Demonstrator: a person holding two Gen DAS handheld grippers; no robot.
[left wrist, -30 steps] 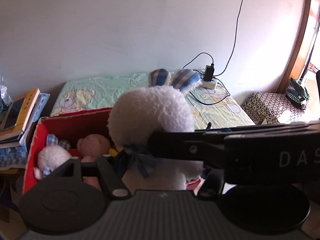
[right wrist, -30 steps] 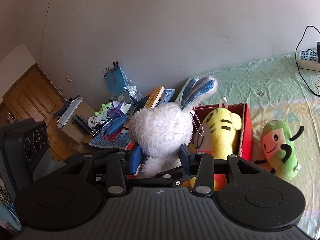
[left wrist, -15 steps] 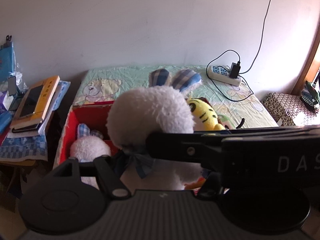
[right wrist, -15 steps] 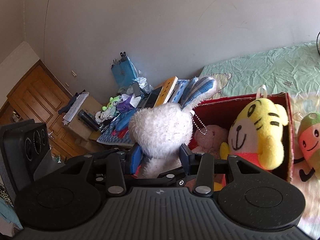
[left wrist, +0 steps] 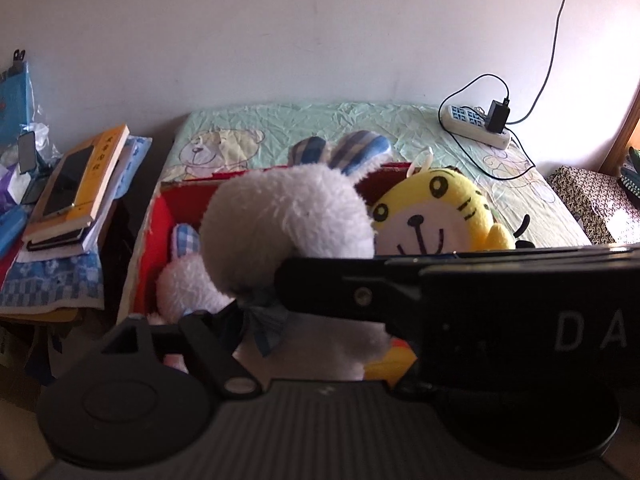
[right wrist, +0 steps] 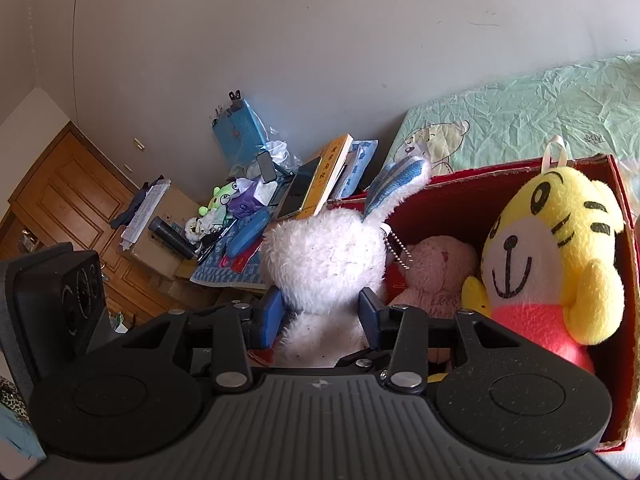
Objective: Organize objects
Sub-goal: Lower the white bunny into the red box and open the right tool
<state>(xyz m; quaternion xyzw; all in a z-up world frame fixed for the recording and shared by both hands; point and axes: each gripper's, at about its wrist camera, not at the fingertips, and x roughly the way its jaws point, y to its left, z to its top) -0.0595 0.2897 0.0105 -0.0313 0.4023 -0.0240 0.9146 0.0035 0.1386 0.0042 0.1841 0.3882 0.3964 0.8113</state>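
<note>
My left gripper (left wrist: 280,320) is shut on a white plush rabbit (left wrist: 288,224) with blue checked ears, held over the red box (left wrist: 158,216). My right gripper (right wrist: 322,312) is shut on a second white rabbit (right wrist: 324,260) with blue striped ears, at the box's (right wrist: 628,280) left end. Inside the box sit a yellow tiger plush (right wrist: 548,256), a pink bear (right wrist: 436,272) and the small white rabbit (left wrist: 184,280). The tiger (left wrist: 432,208) also shows in the left wrist view. The right gripper's body hides the lower right of the left wrist view.
The box stands on a bed with a green sheet (left wrist: 320,124). A power strip (left wrist: 474,124) with cables lies at the bed's far right. A cluttered side table with books (left wrist: 76,188) and small items (right wrist: 240,216) stands left of the bed. A wooden door (right wrist: 68,200) is far left.
Both grippers have moved with their rabbits closer to the red box. The box and tiger plush now appear larger and nearer in both views.
</note>
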